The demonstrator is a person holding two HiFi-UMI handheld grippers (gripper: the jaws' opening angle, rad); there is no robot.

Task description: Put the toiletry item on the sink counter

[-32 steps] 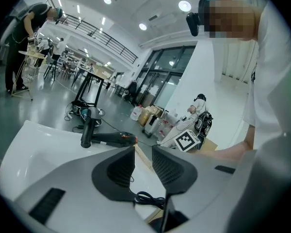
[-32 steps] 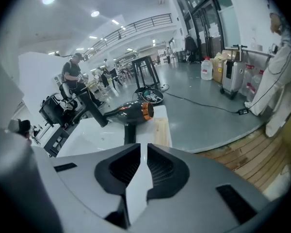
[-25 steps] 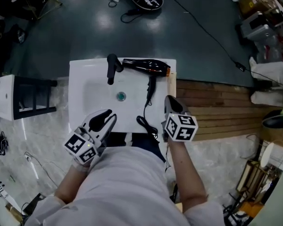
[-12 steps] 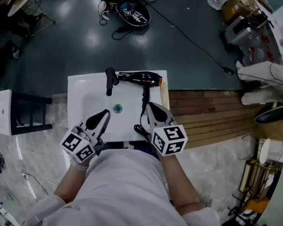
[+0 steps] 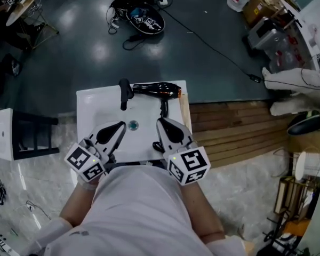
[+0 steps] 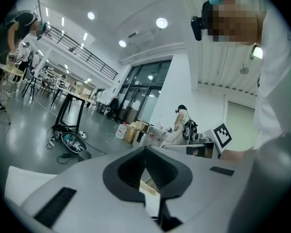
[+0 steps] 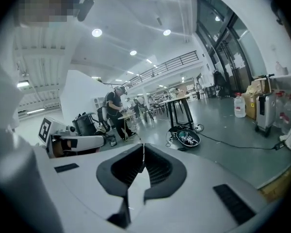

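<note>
A dark, shiny floor fills the far part of the head view, and pale marbled flooring lies on the near left. A strip of wooden planks runs off to the right of the desk, a white unit with a sink basin set into its top.

The person's torso in a light shirt fills the bottom of the head view, with both forearms reaching forward over the near edge of the desk.

The hair dryer, black with an orange band at its right end, lies on its side along the far edge of the desk. It sits just right of the black faucet, and its cord trails across the basin toward the person.

The left hand-held gripper is over the near left part of the basin. Its jaws are narrow, with the tips meeting and nothing between them. The right hand-held gripper is over the near right part, close to the cord. It is likewise closed tip to tip and empty. Both point toward the hair dryer and stay apart from it.

A small round drain sits in the basin between the two.
</note>
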